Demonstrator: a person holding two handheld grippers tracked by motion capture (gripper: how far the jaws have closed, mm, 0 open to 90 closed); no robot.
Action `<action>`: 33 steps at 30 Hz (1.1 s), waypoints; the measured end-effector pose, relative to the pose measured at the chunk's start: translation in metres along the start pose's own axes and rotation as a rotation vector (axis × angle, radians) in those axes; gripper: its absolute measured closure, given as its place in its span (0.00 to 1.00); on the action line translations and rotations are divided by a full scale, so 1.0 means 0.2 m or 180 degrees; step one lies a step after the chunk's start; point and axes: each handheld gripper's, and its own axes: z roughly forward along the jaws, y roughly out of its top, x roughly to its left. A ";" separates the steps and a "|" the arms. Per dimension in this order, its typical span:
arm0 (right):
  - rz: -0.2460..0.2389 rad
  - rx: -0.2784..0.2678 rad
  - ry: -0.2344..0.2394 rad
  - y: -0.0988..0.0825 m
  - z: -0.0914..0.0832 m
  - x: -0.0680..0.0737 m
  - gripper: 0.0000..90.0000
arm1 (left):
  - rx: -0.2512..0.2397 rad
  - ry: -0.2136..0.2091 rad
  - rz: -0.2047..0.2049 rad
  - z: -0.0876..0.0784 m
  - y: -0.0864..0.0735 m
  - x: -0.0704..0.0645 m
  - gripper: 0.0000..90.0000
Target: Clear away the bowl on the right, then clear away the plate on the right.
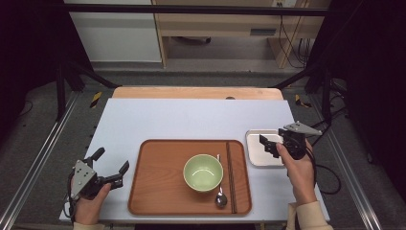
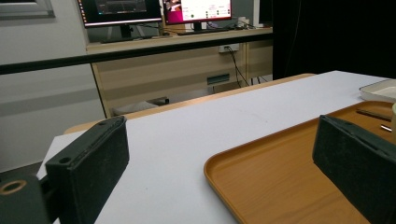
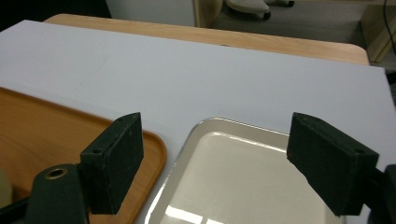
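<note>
A brown wooden tray (image 1: 158, 191) lies at the front middle of the white table. On it stand a light green bowl (image 1: 203, 172), a metal spoon (image 1: 220, 196) just right of the bowl, and dark chopsticks (image 1: 230, 177) along the tray's right side. A small silver metal tray (image 1: 256, 155) lies right of it. My right gripper (image 1: 266, 143) hovers over that silver tray (image 3: 243, 186), jaws open and empty (image 3: 219, 135). My left gripper (image 1: 112, 160) rests left of the wooden tray (image 2: 280, 177), open with nothing between its jaws (image 2: 219, 140).
The white table top (image 1: 191, 117) stretches bare behind both trays, with a wooden edge (image 1: 196, 92) at the far side. Black frame posts (image 1: 60, 91) stand at the back corners. A desk with monitors (image 2: 154, 9) is beyond the table.
</note>
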 end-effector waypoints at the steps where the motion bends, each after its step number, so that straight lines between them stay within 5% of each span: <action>1: 0.0006 -0.0017 -0.0029 0.00 0.00 -0.02 0.22 | -0.0007 0.0009 -0.0002 0.00 0.00 0.00 0.04; 11: 0.0172 0.0033 -0.0243 -0.05 -0.03 -0.15 0.26 | 0.0002 0.0004 -0.0007 0.00 0.00 0.00 0.04; 16: 0.0354 0.0199 -0.0331 -0.10 -0.03 -0.23 0.33 | 0.0011 -0.0008 -0.0005 0.01 0.00 -0.01 0.04; 33: 0.0858 0.0569 -0.0234 -0.22 -0.01 -0.38 0.68 | 0.0019 -0.0025 -0.0037 0.01 -0.01 -0.01 0.04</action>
